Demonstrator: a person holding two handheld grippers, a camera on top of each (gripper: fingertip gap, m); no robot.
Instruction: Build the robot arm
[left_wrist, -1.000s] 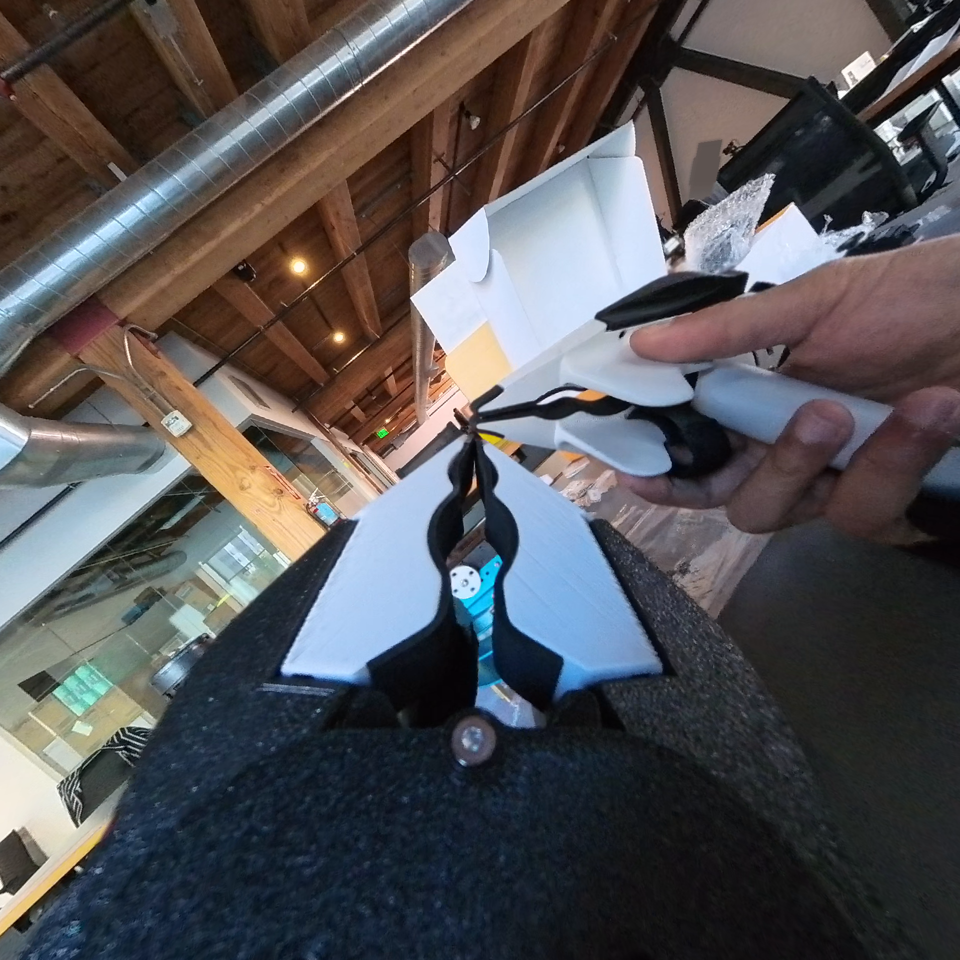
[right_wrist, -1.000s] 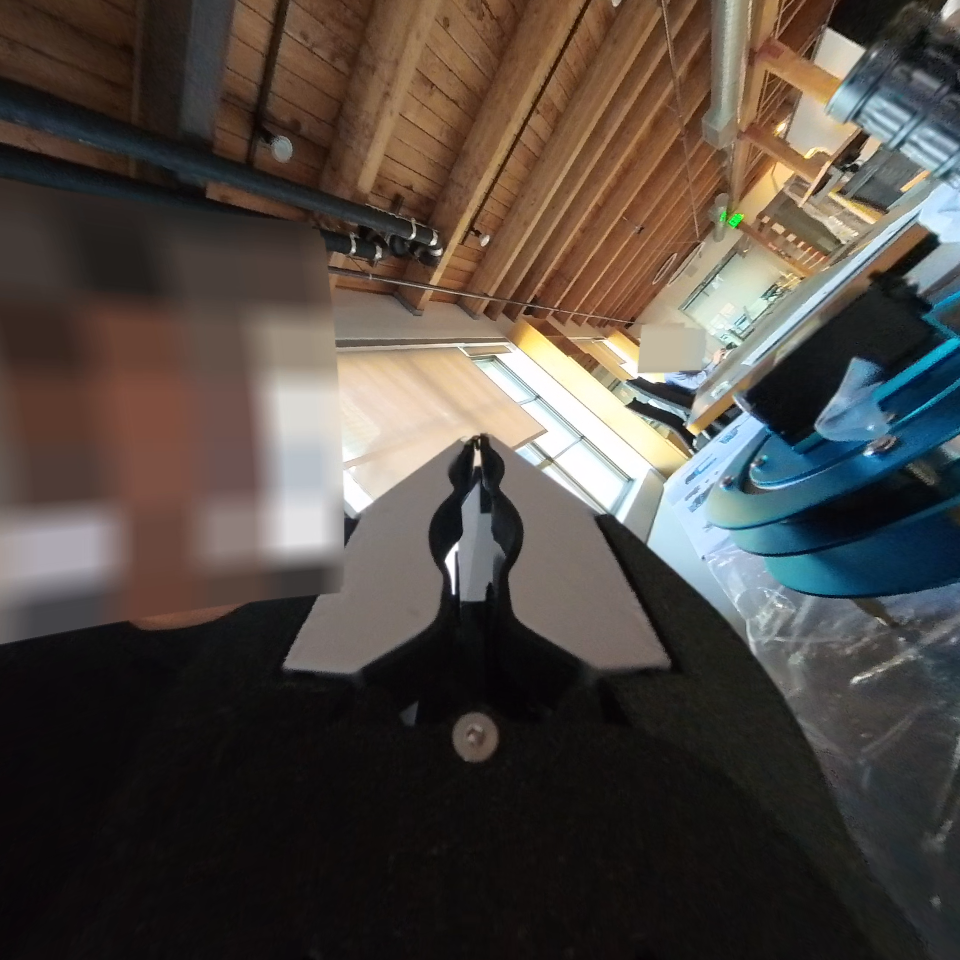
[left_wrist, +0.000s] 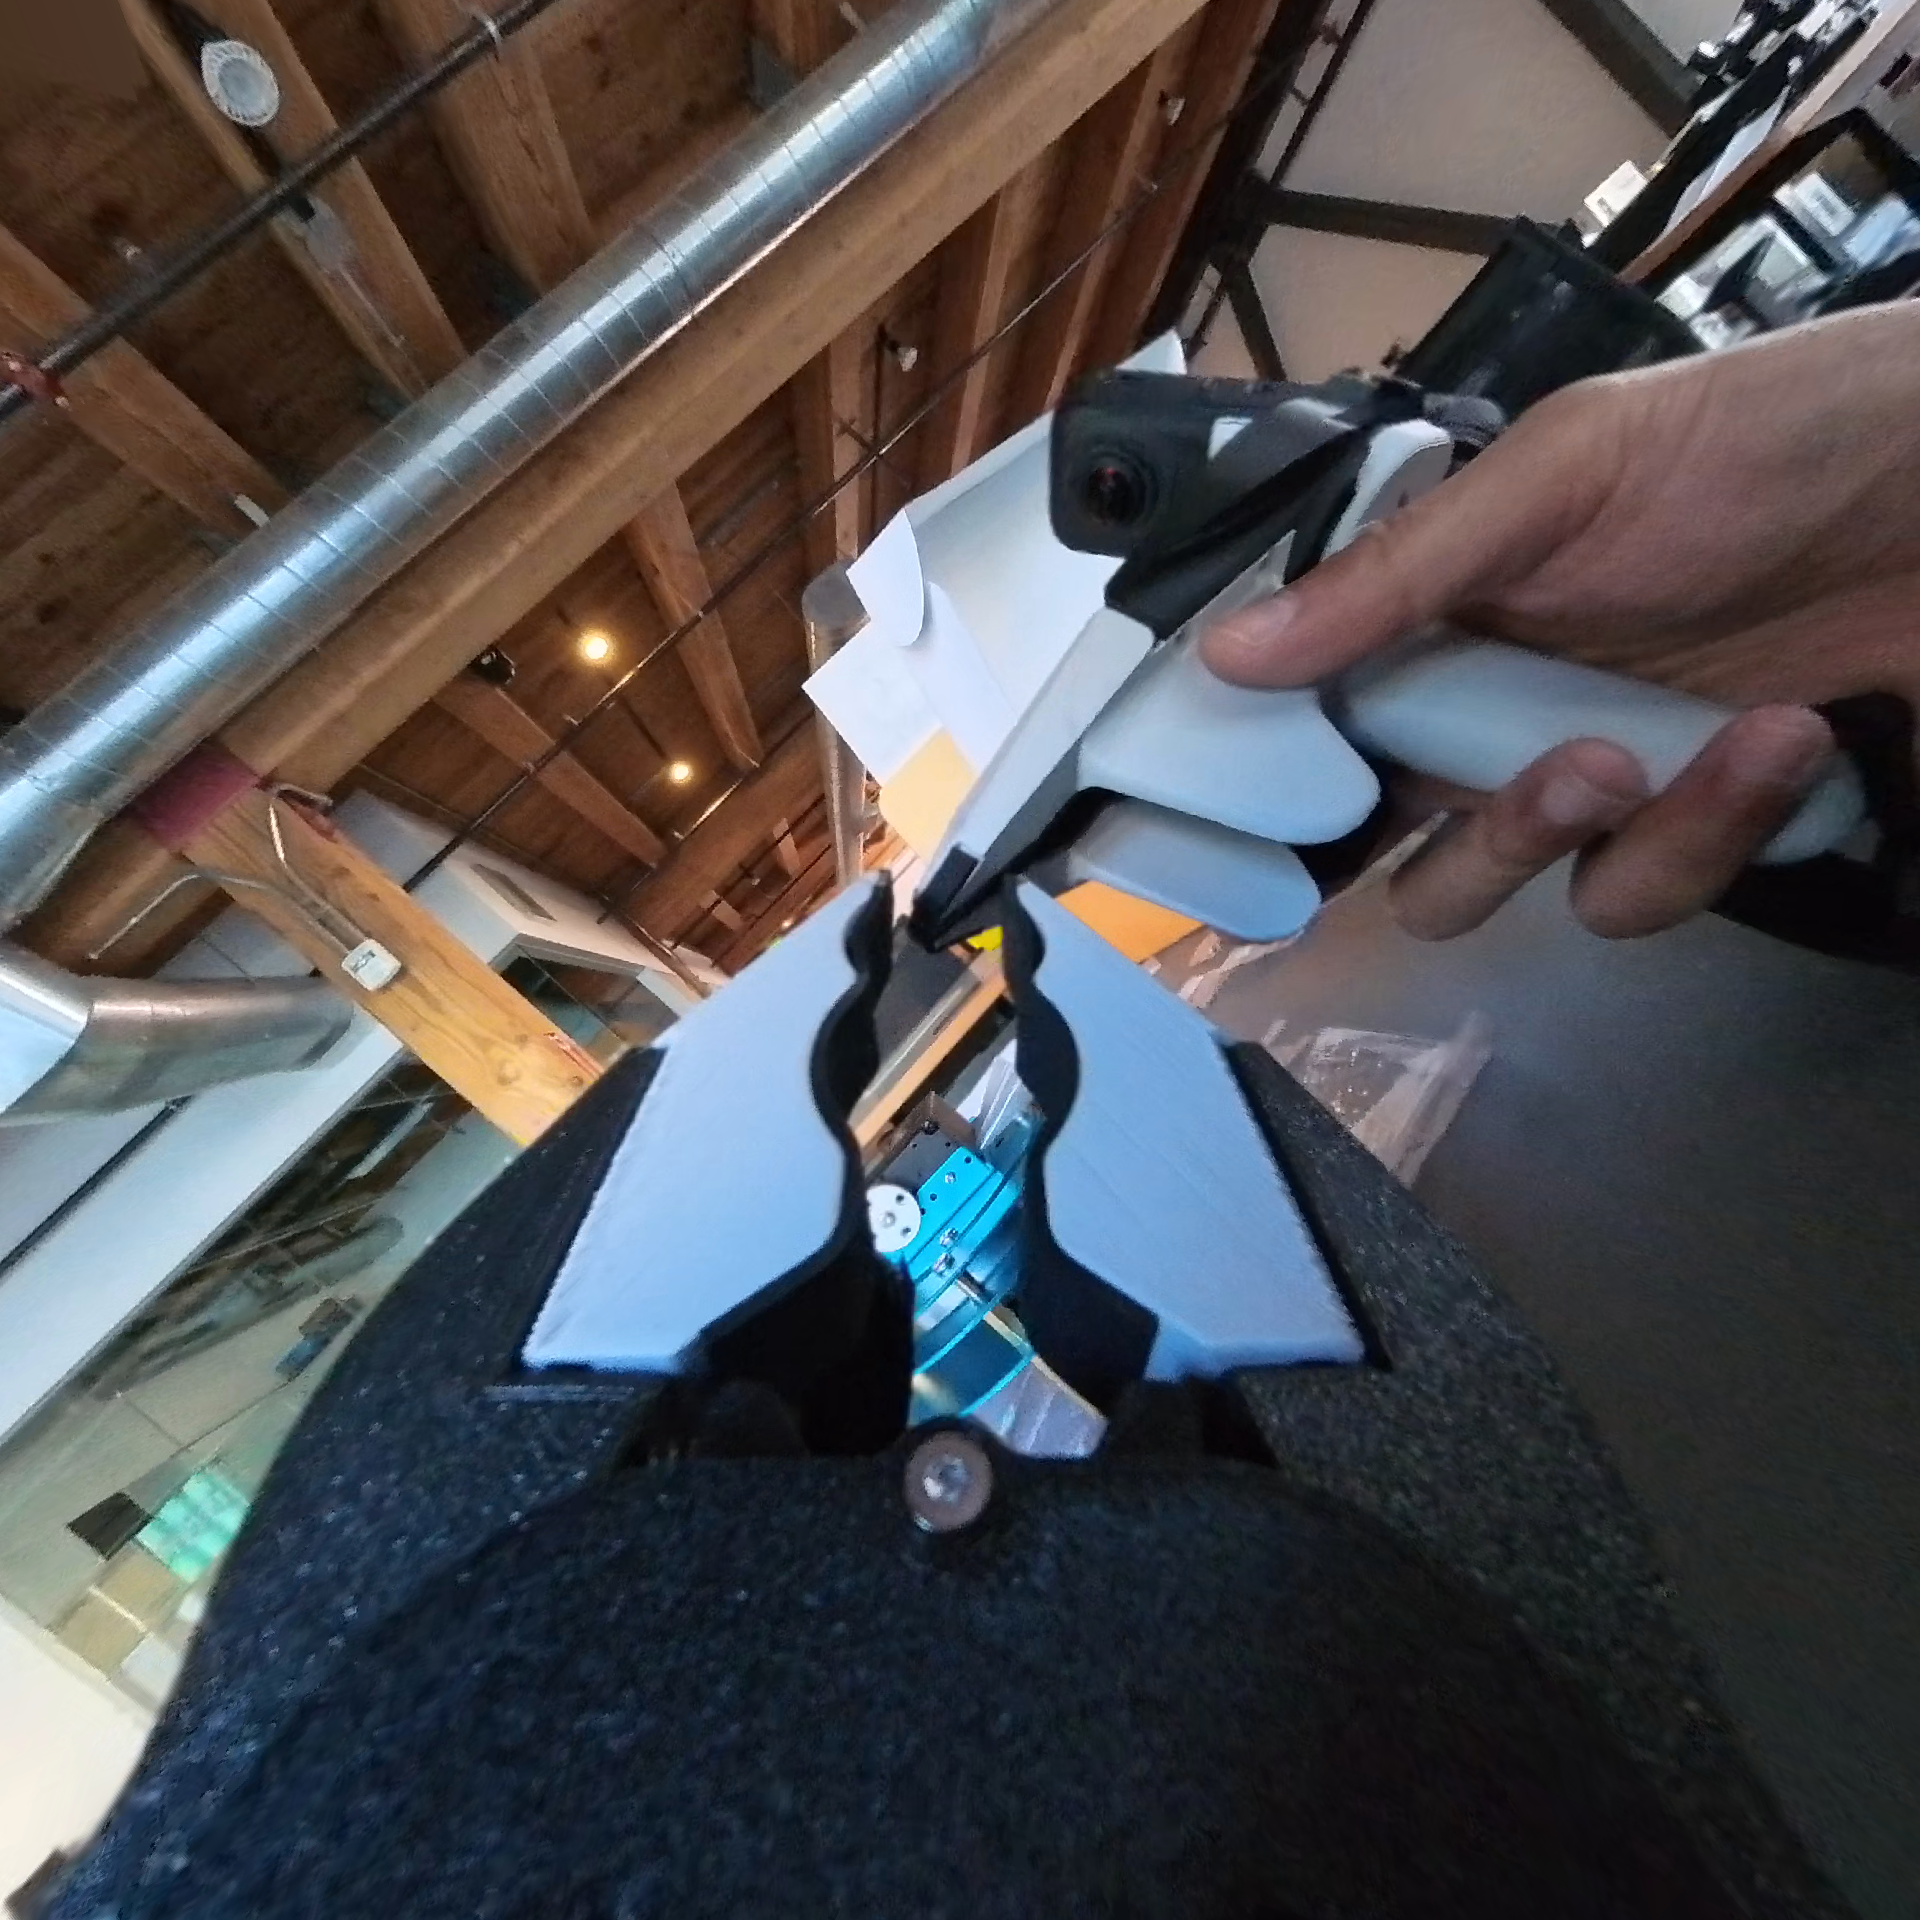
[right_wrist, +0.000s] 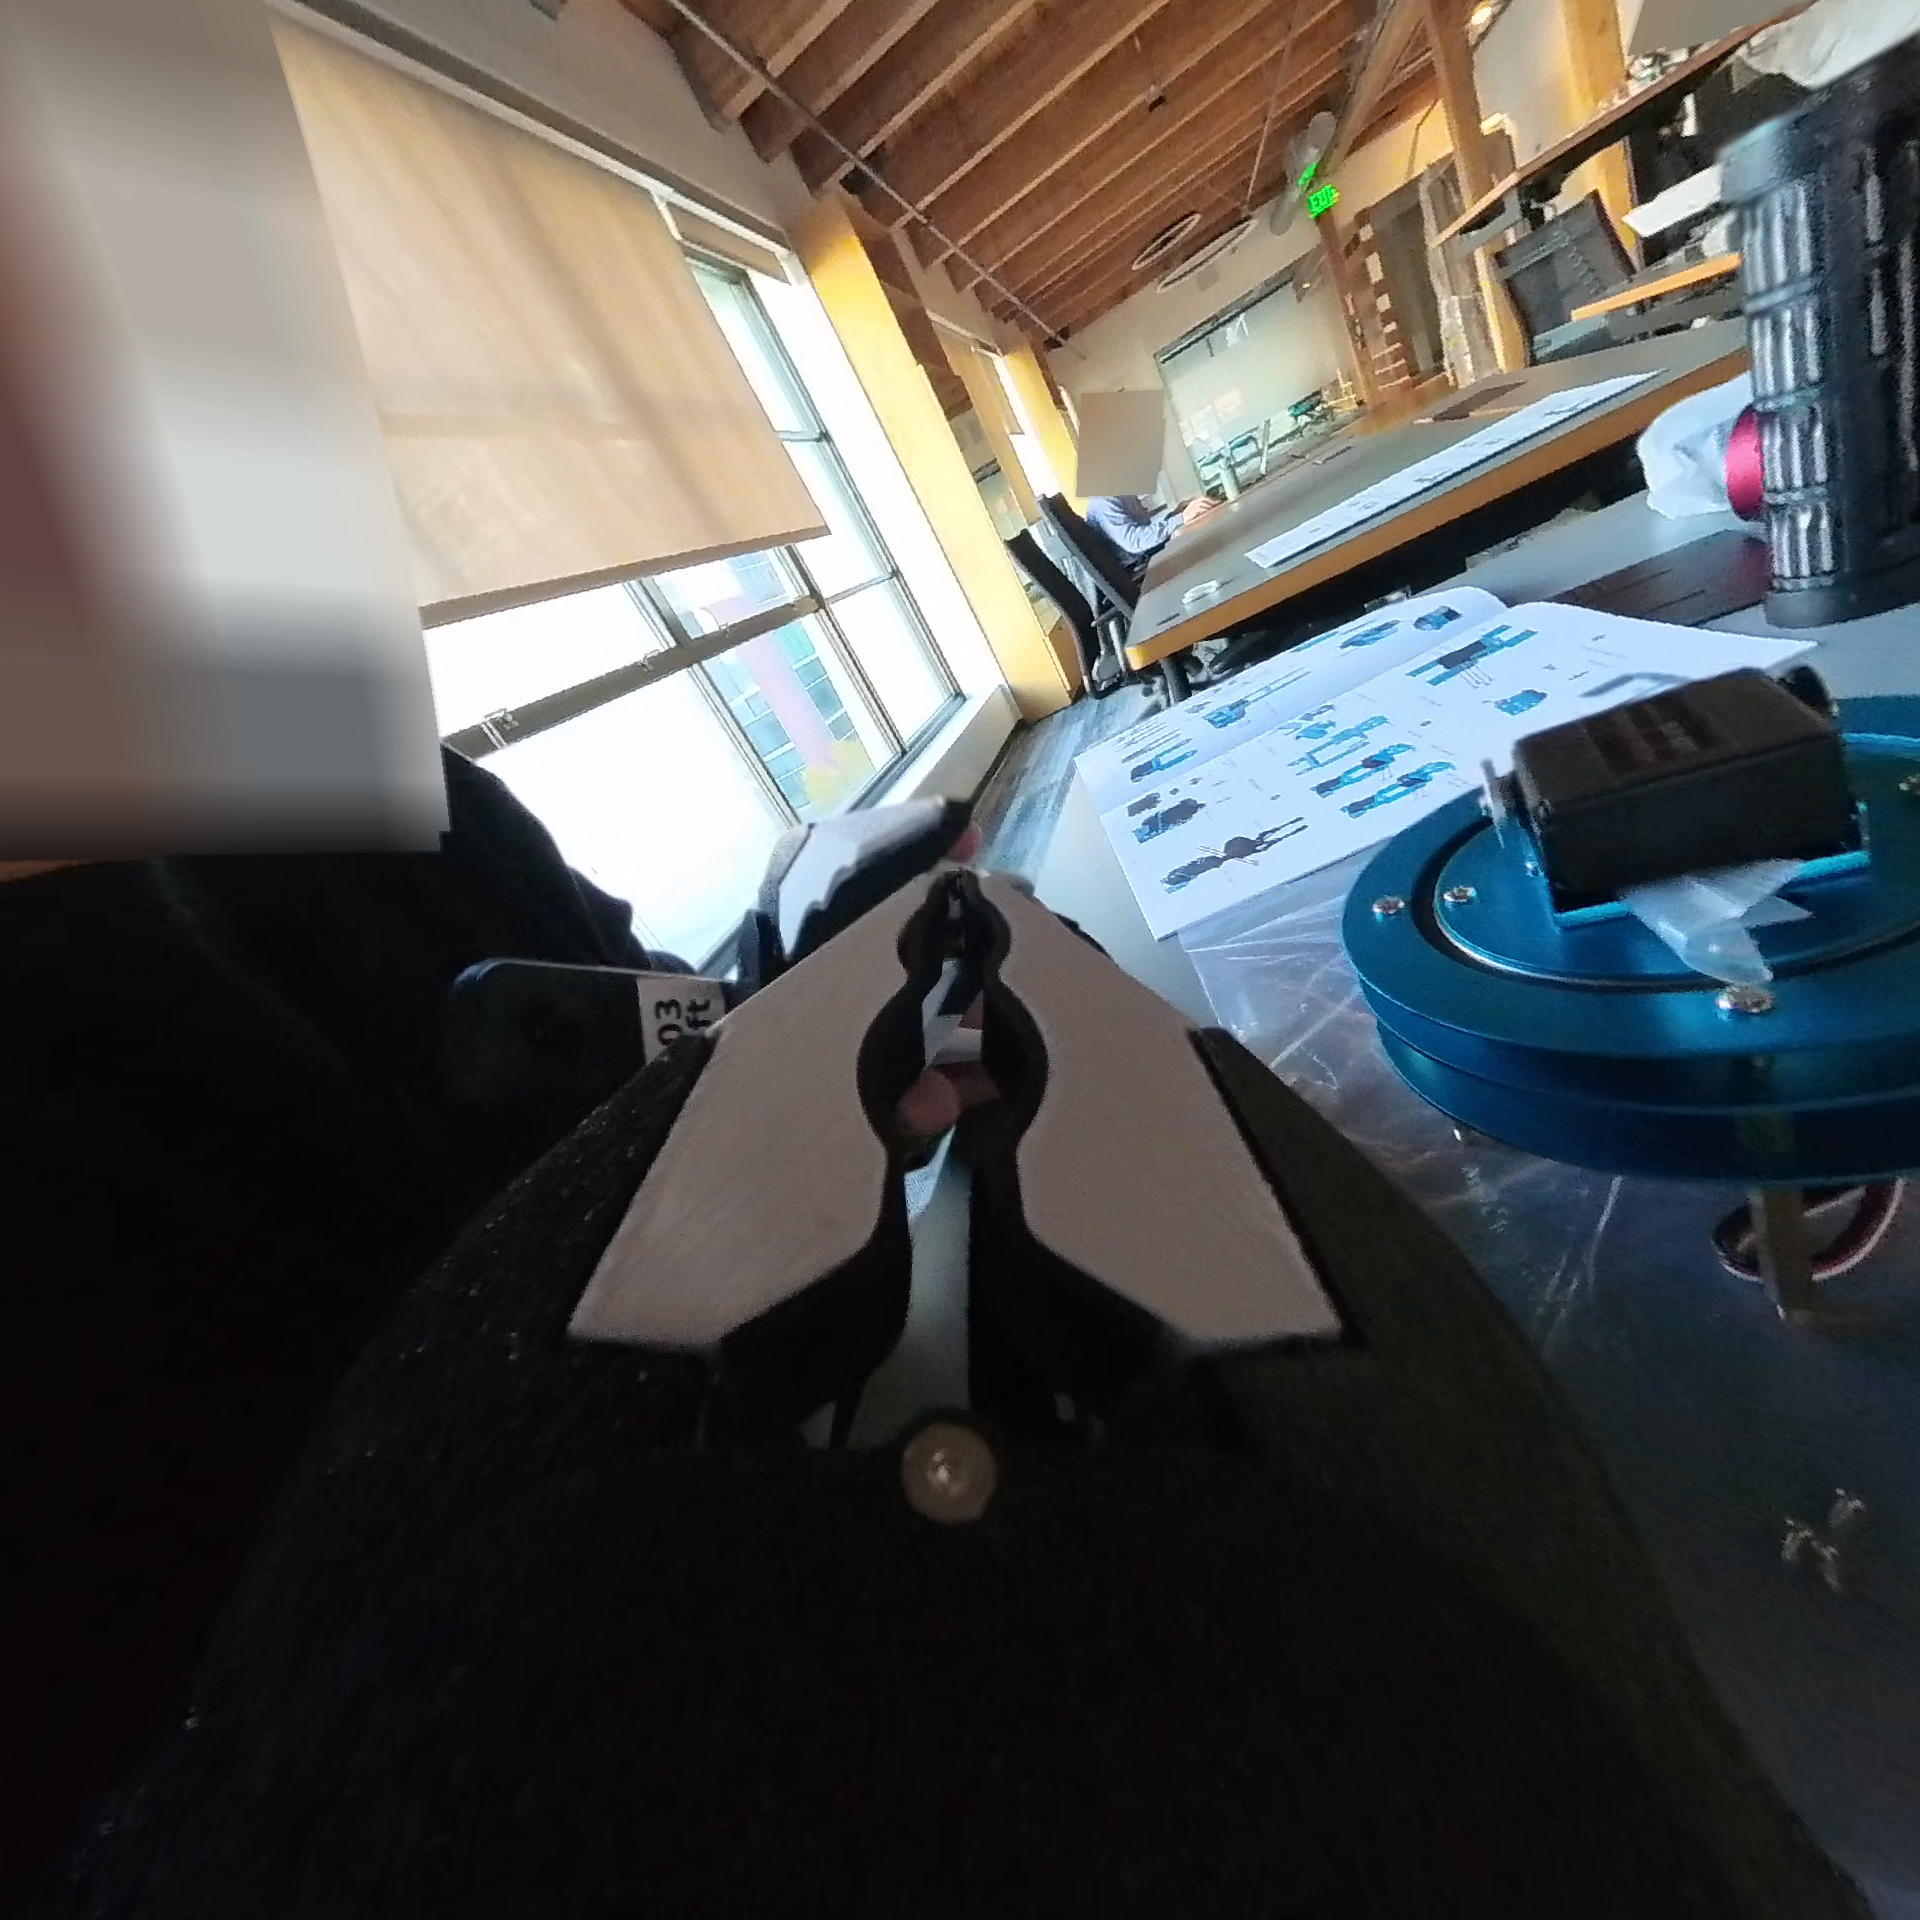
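Wooden ceiling beams (left_wrist: 665, 343) above grey table (right_wrist: 1621, 1351).

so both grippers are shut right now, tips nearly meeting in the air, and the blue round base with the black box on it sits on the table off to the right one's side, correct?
Not quite: only the right gripper is shut. The left gripper is open, a clear gap between its fingers in the left wrist view. The rest holds: the tips nearly meet in the air, and the blue round base with the black box sits on the table beside the right one.
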